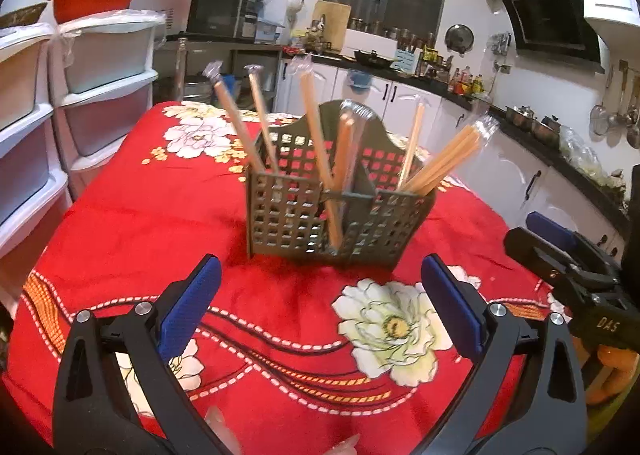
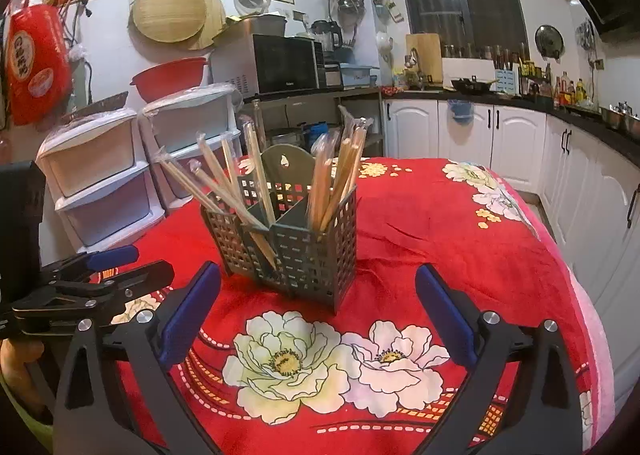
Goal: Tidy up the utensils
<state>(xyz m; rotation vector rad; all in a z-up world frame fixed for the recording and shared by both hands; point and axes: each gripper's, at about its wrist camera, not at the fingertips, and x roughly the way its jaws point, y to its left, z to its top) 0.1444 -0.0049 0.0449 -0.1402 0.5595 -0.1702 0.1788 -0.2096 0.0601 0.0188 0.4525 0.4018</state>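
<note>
Grey perforated caddy (image 1: pixel 340 211) stands mid-surface (image 1: pixel 132 231), holding wrapped chopsticks (image 1: pixel 444 159). Left tongs (image 1: pixel 320 297) and right tongs (image 2: pixel 318 301) gape wide at the near edge, gripping nothing.

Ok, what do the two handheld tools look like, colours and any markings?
Both match: the left tool and the right tool have black plastic clamp-style arms with silver rivets and blue textured pads. The right tool's body shows white "DAS" lettering.
</note>
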